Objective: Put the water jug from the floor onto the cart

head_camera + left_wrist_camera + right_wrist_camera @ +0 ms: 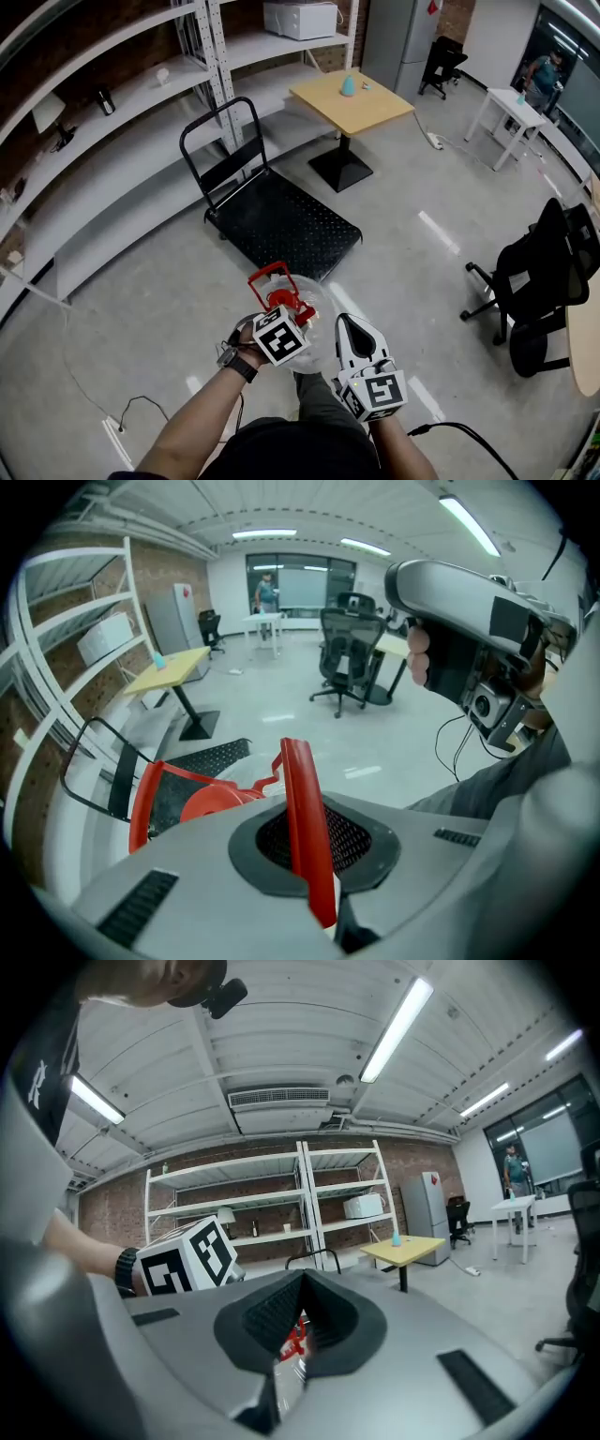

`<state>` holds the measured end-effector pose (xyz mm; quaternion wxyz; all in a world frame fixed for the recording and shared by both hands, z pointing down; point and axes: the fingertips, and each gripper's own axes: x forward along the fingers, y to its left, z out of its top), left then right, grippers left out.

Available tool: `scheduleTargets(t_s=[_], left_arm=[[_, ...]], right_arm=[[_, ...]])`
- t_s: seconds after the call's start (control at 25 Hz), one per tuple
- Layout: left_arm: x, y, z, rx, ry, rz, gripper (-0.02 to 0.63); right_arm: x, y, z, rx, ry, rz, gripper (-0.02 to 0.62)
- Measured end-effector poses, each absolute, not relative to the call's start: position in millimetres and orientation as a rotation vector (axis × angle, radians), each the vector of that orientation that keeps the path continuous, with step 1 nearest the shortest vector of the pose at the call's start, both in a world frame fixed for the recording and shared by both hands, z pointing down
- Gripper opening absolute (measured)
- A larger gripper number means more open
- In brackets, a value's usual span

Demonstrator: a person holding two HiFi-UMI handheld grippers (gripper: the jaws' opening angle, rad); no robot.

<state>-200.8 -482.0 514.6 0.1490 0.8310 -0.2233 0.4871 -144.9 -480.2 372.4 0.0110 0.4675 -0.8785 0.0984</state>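
Head view: my left gripper [279,306] is clamped on the red handle [266,277] of the water jug [315,317], which is carried clear of the floor, and my right gripper [350,326] sits just beside the jug with its jaws together and empty. The carry step is in hand. Next, I judge, the jug must go forward over the cart [281,220] and be lowered squarely onto its deck.

One water jug [315,306], one cart [281,221], two hand-held grippers [279,306] [346,324].
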Motion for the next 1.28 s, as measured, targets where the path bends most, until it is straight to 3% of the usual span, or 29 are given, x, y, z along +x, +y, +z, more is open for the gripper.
scheduleTargets(t_s=[0.44,0.8,1.04,1.28], left_arm=[[-270.6,-754.6,525.6,2.264,-0.628,1.434,0.002],[-332.8,-968.8,523.3,2.311,-0.539,1.496,0.002],[-371.5,-1128.7,589.1,2.404,-0.363,1.584,0.002],[-390.1,-1219.6,662.7,2.434,-0.279,1.705,0.002]], right_arm=[[-203.8,-781.5,366.8,1.38,-2.791,0.414,-0.002],[-253.7,-962.5,352.4,1.514,-2.715,0.418,0.0],[-277.2,-1088.1,413.9,1.782,-2.482,0.482,-0.001],[-299.5,-1160.4,453.3,1.887,-2.427,0.483,-0.002]])
